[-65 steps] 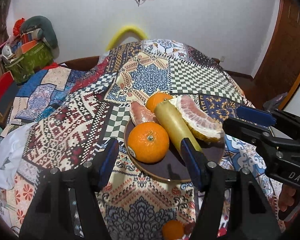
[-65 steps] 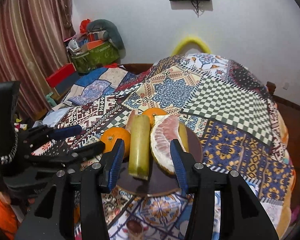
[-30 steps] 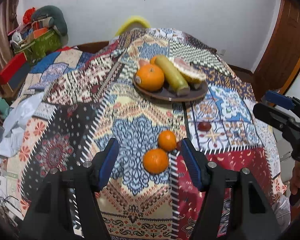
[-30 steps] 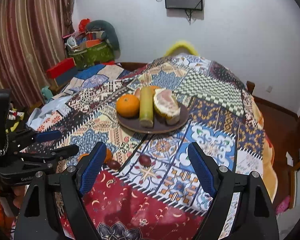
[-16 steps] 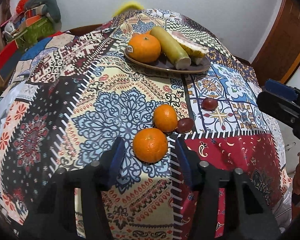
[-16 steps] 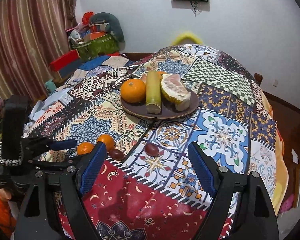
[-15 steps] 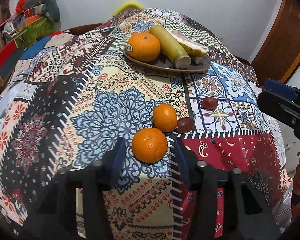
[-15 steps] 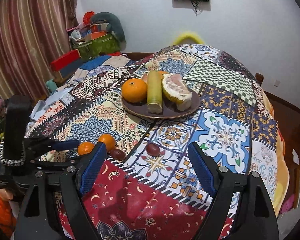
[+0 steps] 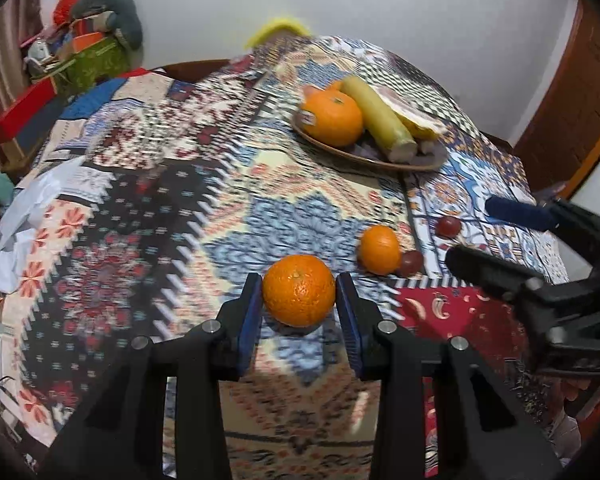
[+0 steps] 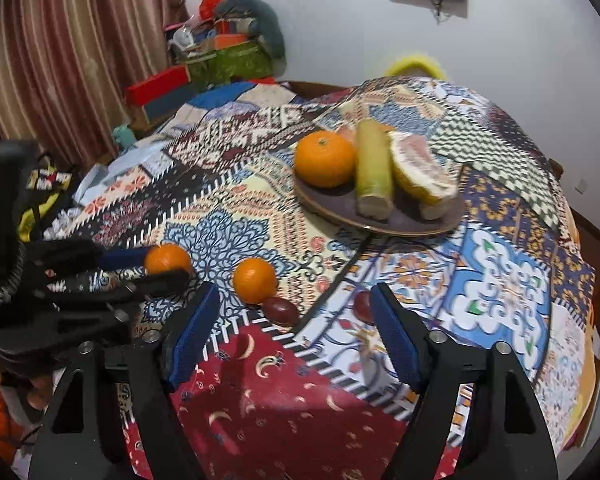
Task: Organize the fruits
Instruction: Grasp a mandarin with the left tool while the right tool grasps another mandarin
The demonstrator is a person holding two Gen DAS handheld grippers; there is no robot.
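Observation:
In the left wrist view my left gripper [image 9: 299, 300] has its jaws closing on a loose orange [image 9: 299, 290], and both blue pads lie against its sides. Just beyond it a smaller orange [image 9: 379, 249] rests on the patchwork cloth, with a dark red fruit [image 9: 412, 262] touching it and a second one [image 9: 449, 226] farther right. In the right wrist view my right gripper [image 10: 295, 296] hovers low over the cloth, jaws wide apart and closing. One dark red fruit [image 10: 281, 309] lies between its fingers, untouched. The other [image 10: 362, 302] sits partly hidden by the right finger.
A brown plate [image 10: 380, 226] farther back holds a large orange [image 10: 325, 159], a yellow-green stalk [image 10: 374, 168] and a pomelo piece [image 10: 420, 172]. The table drops away at the front and right. Boxes and a green bag [image 10: 228, 62] are stacked by the far curtain.
My left gripper's jaws have narrowed onto the near orange. My right gripper has sunk toward the dark red fruits, and its jaws have drawn somewhat closer.

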